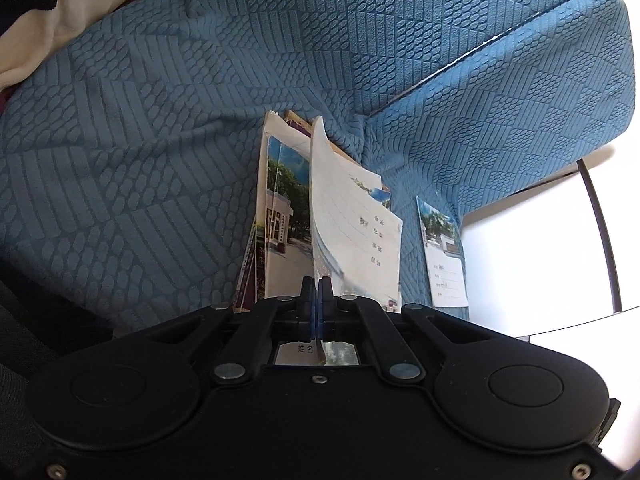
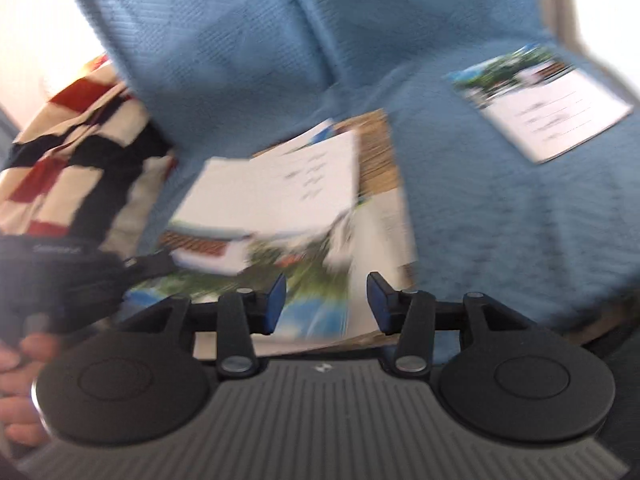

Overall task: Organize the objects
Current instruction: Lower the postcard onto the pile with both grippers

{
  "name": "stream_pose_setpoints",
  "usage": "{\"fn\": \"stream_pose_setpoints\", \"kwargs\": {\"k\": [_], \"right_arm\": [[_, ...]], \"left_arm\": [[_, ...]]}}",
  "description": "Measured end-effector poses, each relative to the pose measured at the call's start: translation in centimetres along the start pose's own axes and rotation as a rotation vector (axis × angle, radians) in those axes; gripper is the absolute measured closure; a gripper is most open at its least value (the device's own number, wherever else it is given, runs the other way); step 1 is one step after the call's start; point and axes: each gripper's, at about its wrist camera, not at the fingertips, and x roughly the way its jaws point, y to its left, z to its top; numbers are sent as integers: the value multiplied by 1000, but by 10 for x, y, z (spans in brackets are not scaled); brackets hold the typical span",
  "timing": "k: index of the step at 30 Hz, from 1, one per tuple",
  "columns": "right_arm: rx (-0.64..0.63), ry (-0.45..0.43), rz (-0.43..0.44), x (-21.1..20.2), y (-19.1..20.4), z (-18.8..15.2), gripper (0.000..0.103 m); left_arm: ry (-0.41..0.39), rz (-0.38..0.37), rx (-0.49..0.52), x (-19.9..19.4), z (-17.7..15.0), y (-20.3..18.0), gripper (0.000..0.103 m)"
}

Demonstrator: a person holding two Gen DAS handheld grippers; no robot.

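Observation:
My left gripper (image 1: pixel 316 294) is shut on the edge of a white notebook (image 1: pixel 352 228) with a photo cover, held over a stack of similar notebooks (image 1: pixel 282 208) on the blue sofa. In the right wrist view the same notebook (image 2: pixel 276 196) lies on that stack (image 2: pixel 376 168), with the left gripper (image 2: pixel 132 268) clamped on its left edge. My right gripper (image 2: pixel 326 300) is open and empty, just in front of the stack's near edge. A single notebook (image 2: pixel 544 100) lies apart at the right; it also shows in the left wrist view (image 1: pixel 444 256).
A blue textured sofa cover (image 1: pixel 160 140) fills both views. A red, black and cream striped cloth (image 2: pixel 76 152) lies left of the stack. A bright white surface with a dark rail (image 1: pixel 600 220) borders the sofa's right side. The right wrist view is blurred.

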Motion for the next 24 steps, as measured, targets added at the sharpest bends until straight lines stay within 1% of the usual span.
{"fn": "stream_pose_setpoints", "kwargs": {"k": [3,6,8,10,11,13,15,19,24], "right_arm": [[36,-6,21,2,-5,3,55],[-14,-21,12,6,4,3,56],[-46,-22,21,9,11,1,58],[-69,-7,13,14,16,-1,66],[-81,3,-5,18,17,-2,69],[-101,0,-28,22,18,-2,77],[-107,-5,-35,22,17,-2,81],[-112,-6,-52,23,17,-1,85],[-130,6,-68,25,19,0,85]], "left_arm": [[1,9,15,0,-2,-1,103],[3,32,37,1,-4,-4,102],[9,46,55,1,-6,-6,102],[25,62,89,4,-8,-9,101],[23,78,104,4,-10,-10,101],[23,97,124,5,-12,-12,100],[24,114,142,6,-13,-14,99],[27,134,173,7,-16,-19,97],[30,145,180,6,-18,-21,95]]}}
